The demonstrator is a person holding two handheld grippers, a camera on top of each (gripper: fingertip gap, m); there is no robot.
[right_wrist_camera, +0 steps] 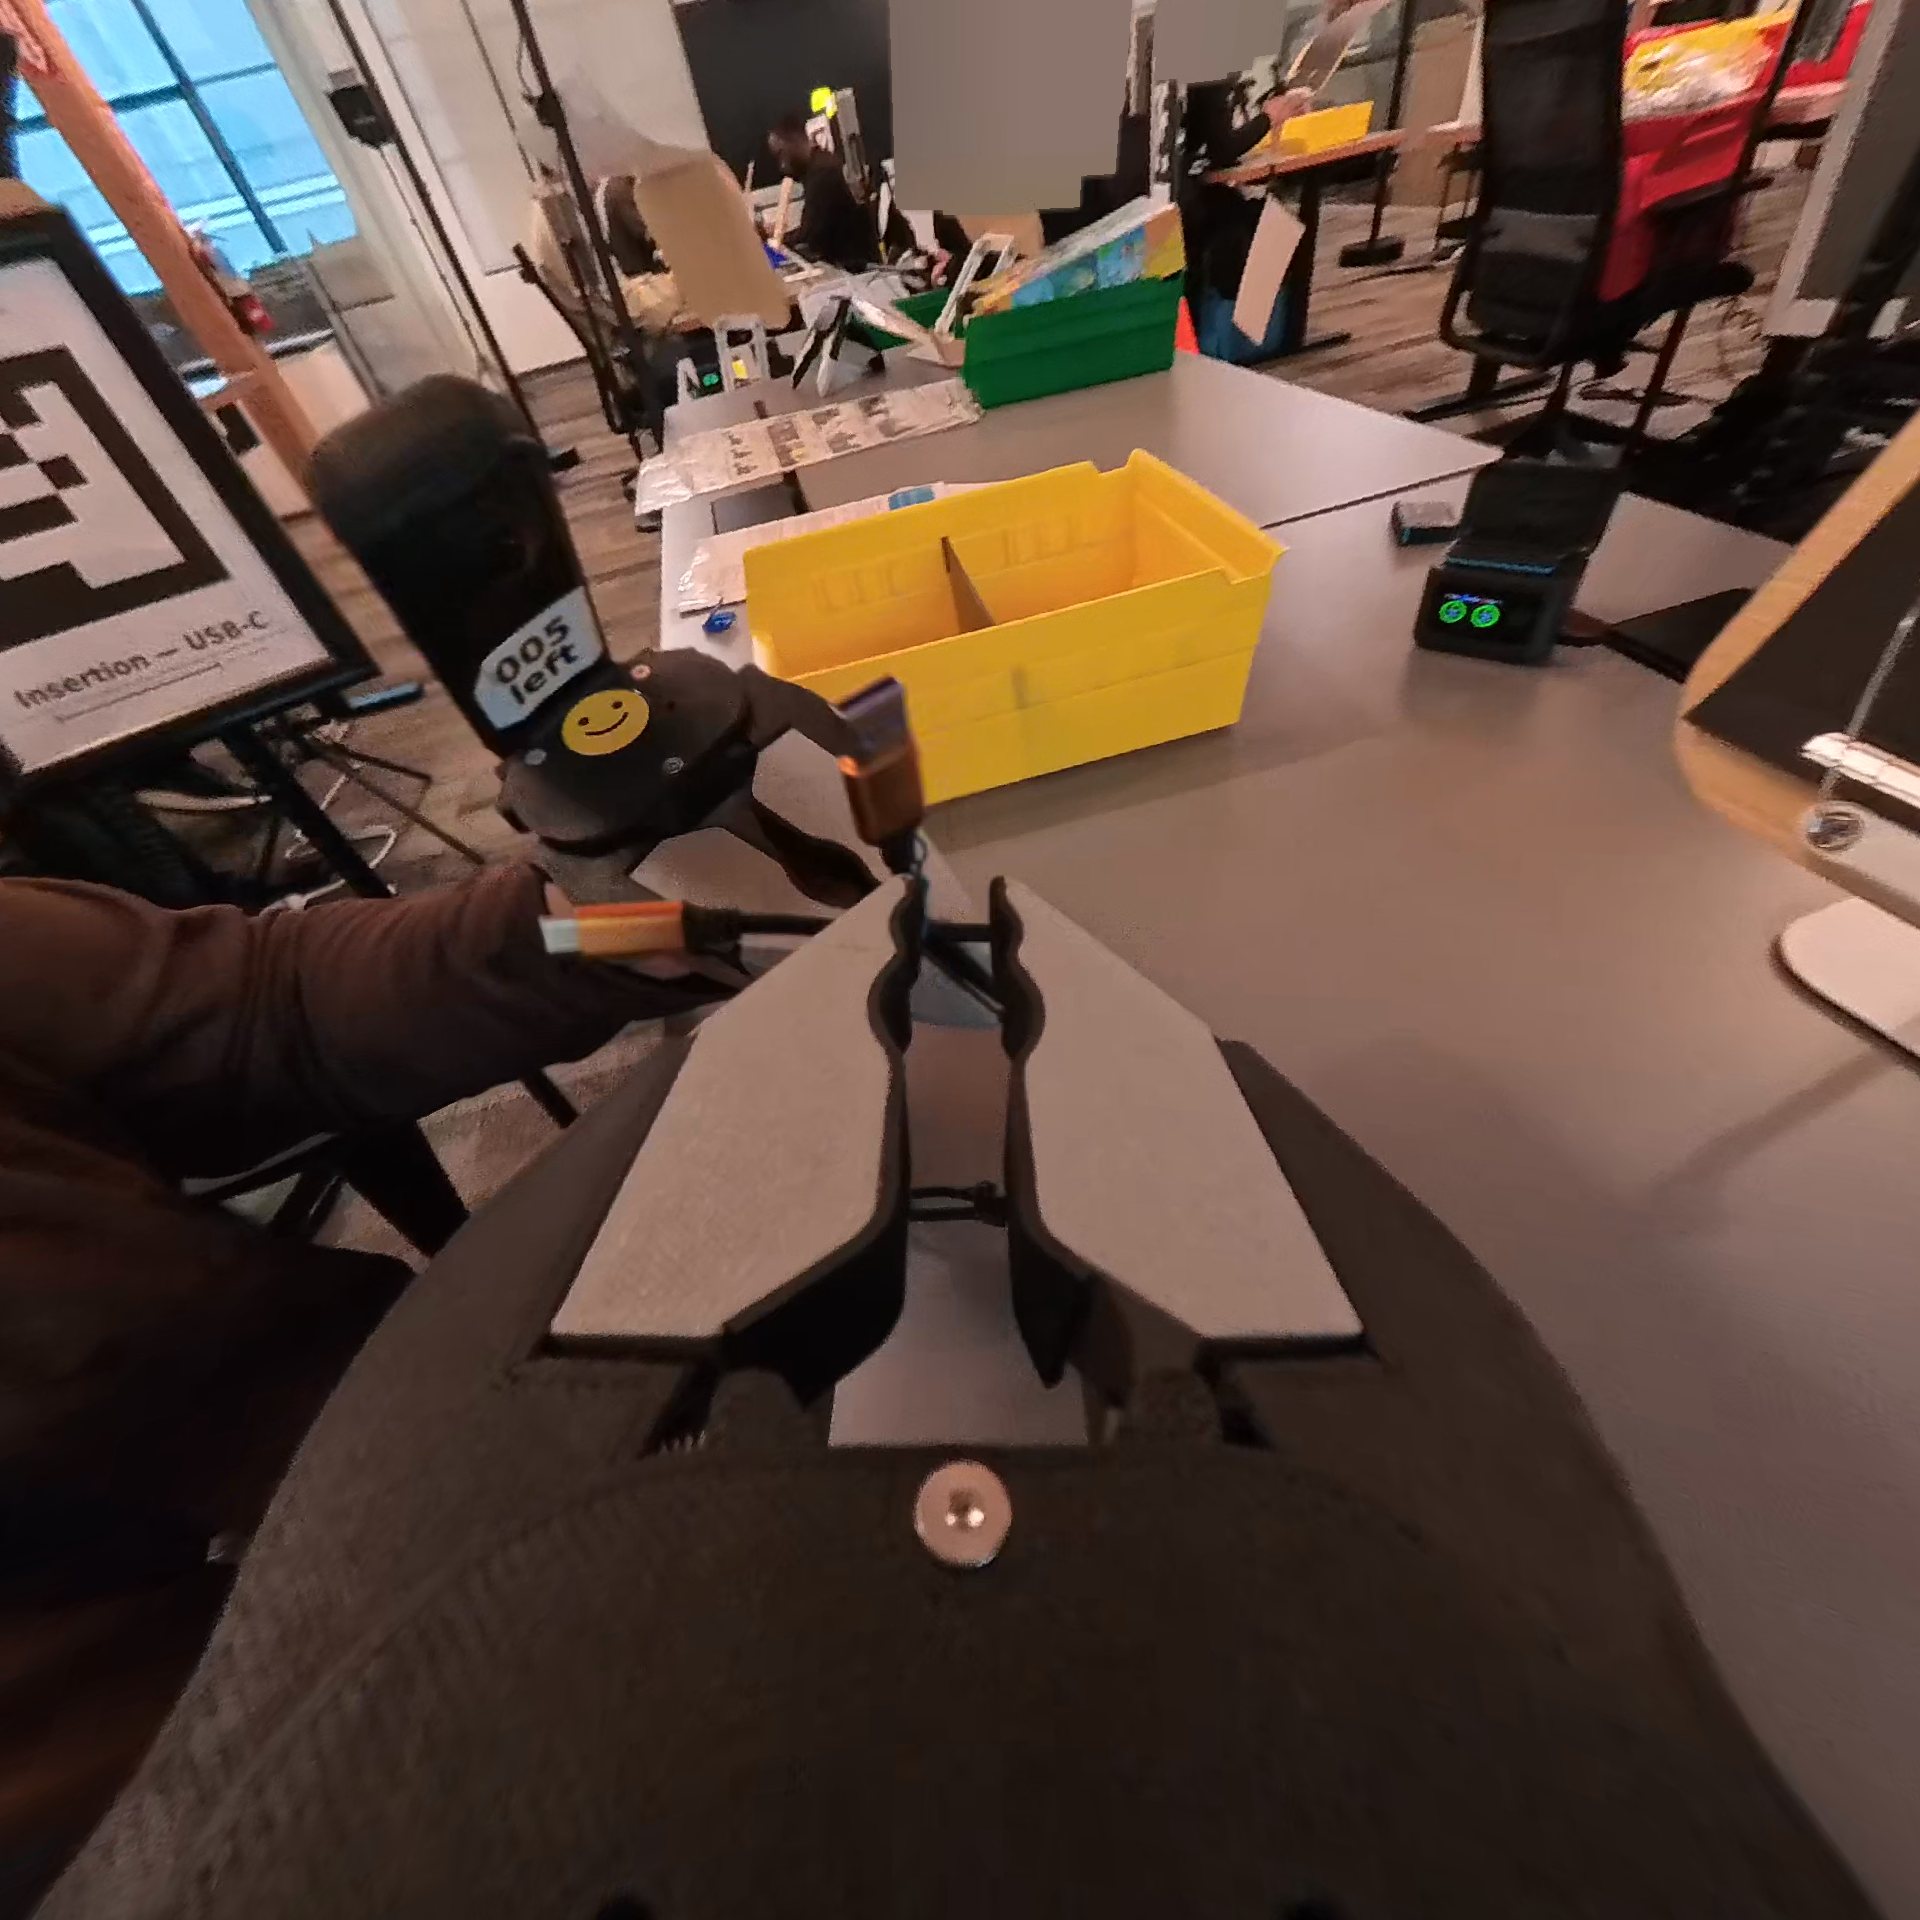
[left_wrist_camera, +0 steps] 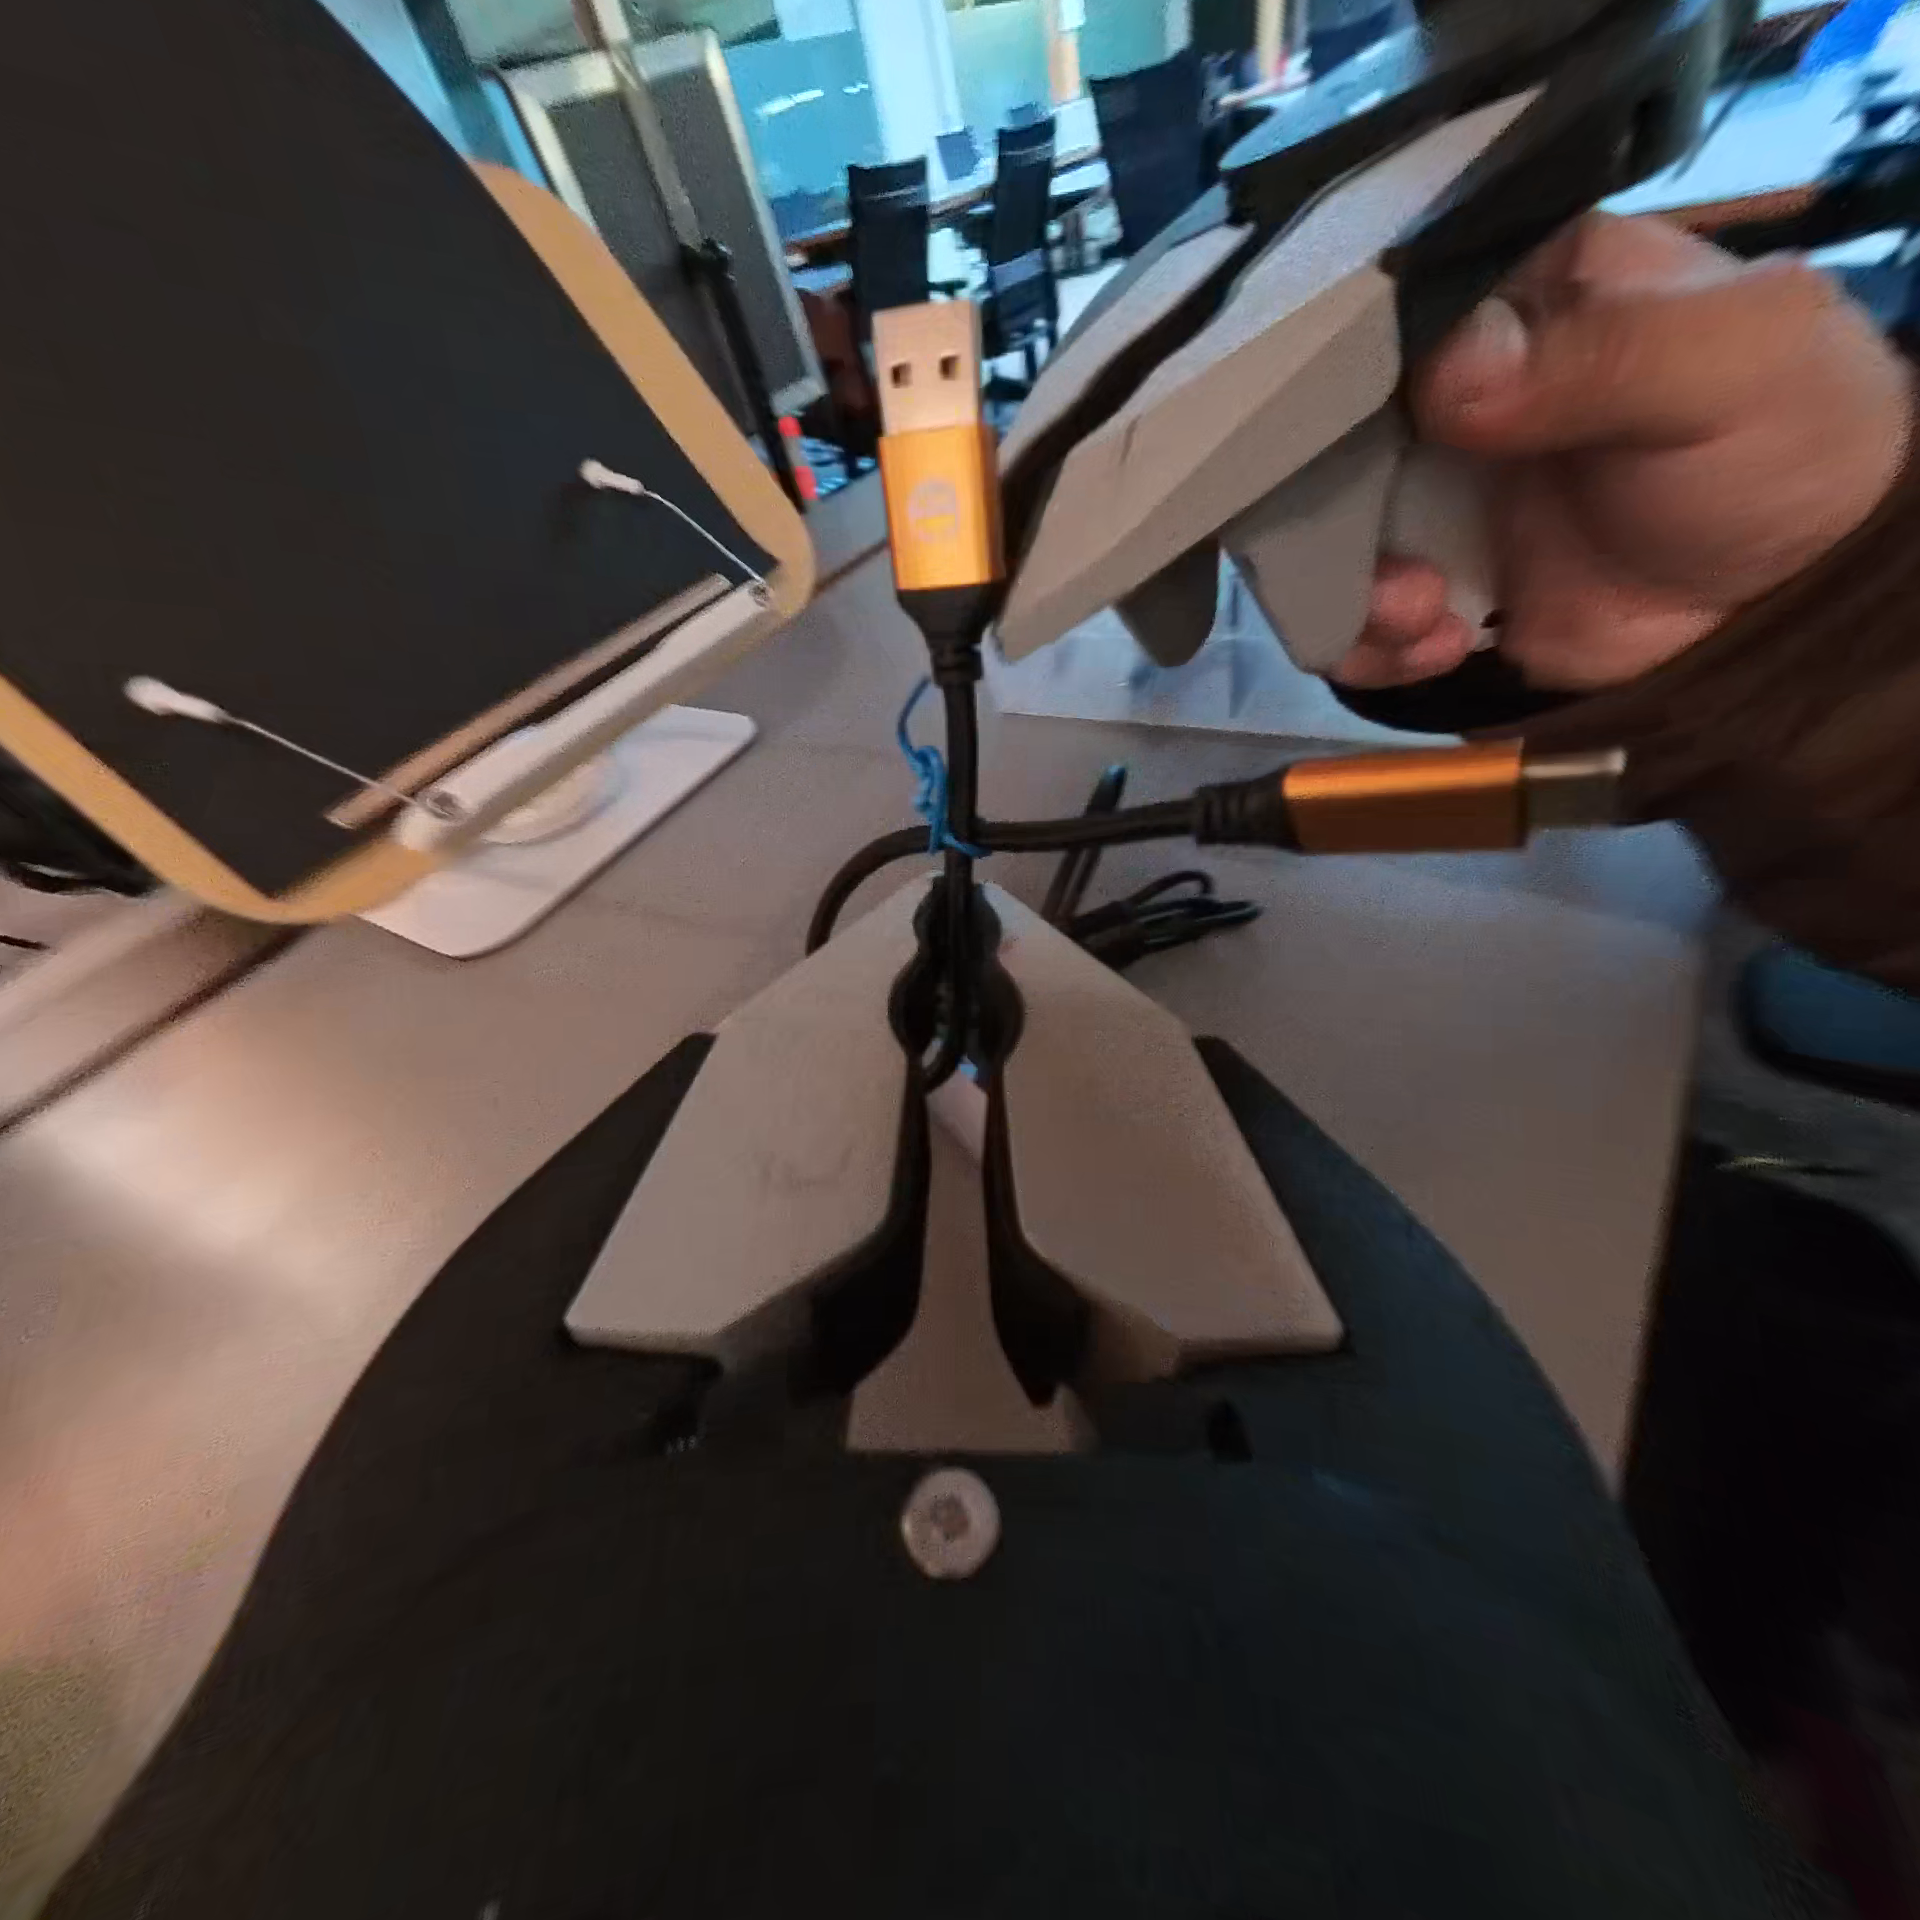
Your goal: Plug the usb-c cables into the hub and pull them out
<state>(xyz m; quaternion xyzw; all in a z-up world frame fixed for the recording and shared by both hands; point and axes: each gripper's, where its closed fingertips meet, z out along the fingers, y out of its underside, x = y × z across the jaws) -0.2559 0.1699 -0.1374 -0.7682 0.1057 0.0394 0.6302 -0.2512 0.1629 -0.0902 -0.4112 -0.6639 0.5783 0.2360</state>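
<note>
My left gripper (left_wrist_camera: 961,904) is shut on a black cable (left_wrist_camera: 961,748) bound with a blue tie and holds it above the grey table (left_wrist_camera: 312,1091). One orange plug (left_wrist_camera: 940,488) stands straight up past the fingertips. A second orange plug (left_wrist_camera: 1403,795) sticks out to the right. My right gripper (right_wrist_camera: 951,904) is open, its pads apart, and the cable (right_wrist_camera: 935,940) runs just beyond the tips untouched. In the left wrist view the right gripper (left_wrist_camera: 1143,468) hovers beside the upright plug, held by a hand. The right wrist view shows the left gripper (right_wrist_camera: 665,758) and both plugs (right_wrist_camera: 883,769) (right_wrist_camera: 623,928).
A yellow bin (right_wrist_camera: 1008,623) and a green bin (right_wrist_camera: 1070,343) stand farther back on the table. A black board on a white stand (left_wrist_camera: 312,416) is at the left. A small black device (right_wrist_camera: 1496,603) sits at the right. More black cable (left_wrist_camera: 1143,914) lies coiled on the table. Spacing between my two grippers at the tips: around 5 cm.
</note>
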